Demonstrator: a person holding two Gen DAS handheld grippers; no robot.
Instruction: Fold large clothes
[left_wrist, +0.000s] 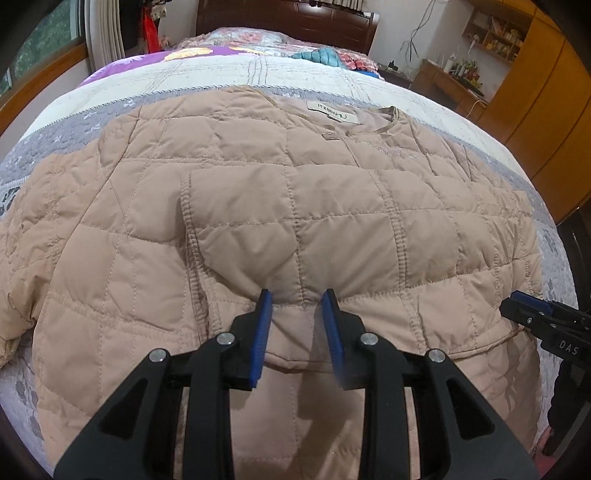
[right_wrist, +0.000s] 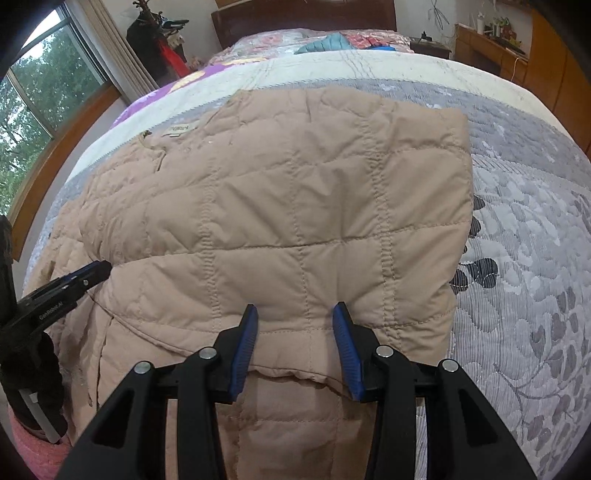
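Observation:
A beige quilted jacket (left_wrist: 332, 206) lies spread on the bed with its collar and label (left_wrist: 332, 110) at the far side. One side panel is folded over onto the middle (right_wrist: 295, 203). My left gripper (left_wrist: 295, 295) is shut on the near edge of that folded layer, and the cloth puckers between its blue pads. My right gripper (right_wrist: 295, 312) grips the same edge further right, with a thick roll of fabric between its pads. Each gripper shows in the other's view: the right one (left_wrist: 517, 302) at the jacket's right edge, the left one (right_wrist: 99, 269) at the left.
The grey-and-white flowered quilt (right_wrist: 517, 221) covers the bed around the jacket. A teal garment (left_wrist: 317, 55) and other clothes lie near the dark headboard (left_wrist: 288, 18). A wooden wardrobe (left_wrist: 535, 92) and desk stand on the right, a window (right_wrist: 37, 110) on the left.

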